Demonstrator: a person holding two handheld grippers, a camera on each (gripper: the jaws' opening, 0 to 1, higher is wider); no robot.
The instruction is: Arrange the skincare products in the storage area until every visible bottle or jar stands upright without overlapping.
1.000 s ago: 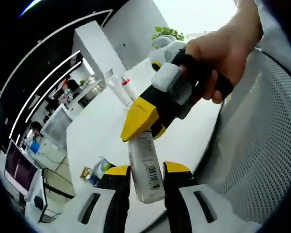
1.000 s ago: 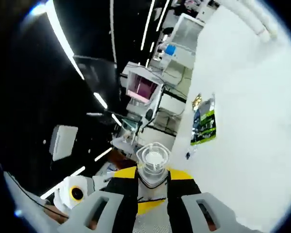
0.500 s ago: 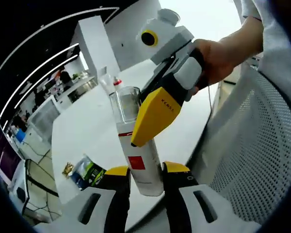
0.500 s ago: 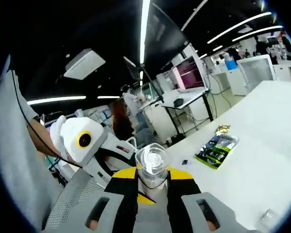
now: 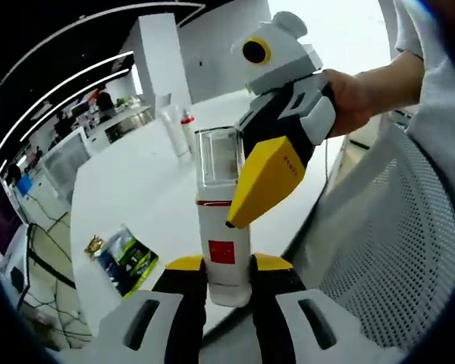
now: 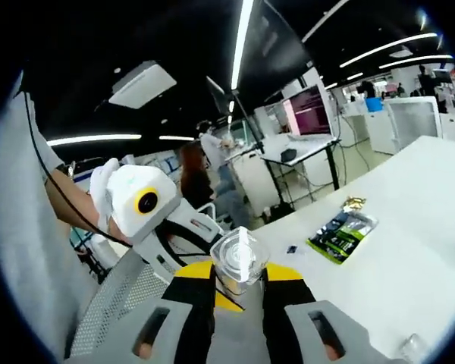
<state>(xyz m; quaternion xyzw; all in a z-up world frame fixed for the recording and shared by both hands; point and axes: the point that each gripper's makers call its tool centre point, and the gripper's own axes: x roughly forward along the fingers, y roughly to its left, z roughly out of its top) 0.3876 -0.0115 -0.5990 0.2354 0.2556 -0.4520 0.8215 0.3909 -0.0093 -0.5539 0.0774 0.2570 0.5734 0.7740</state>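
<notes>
Bottle (image 5: 222, 243), white cylinder, clear square cap (image 5: 218, 158)

right gripper (image 5: 235, 212) covers part of the white bottle (image 5: 224, 250); bottle base hidden between left jaws; distant tubes (image 5: 176, 130) too small to read.

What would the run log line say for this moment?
left hand-held gripper: holds white bottle upright | right hand-held gripper: on bottle's clear cap | green packet: flat on white table
</notes>
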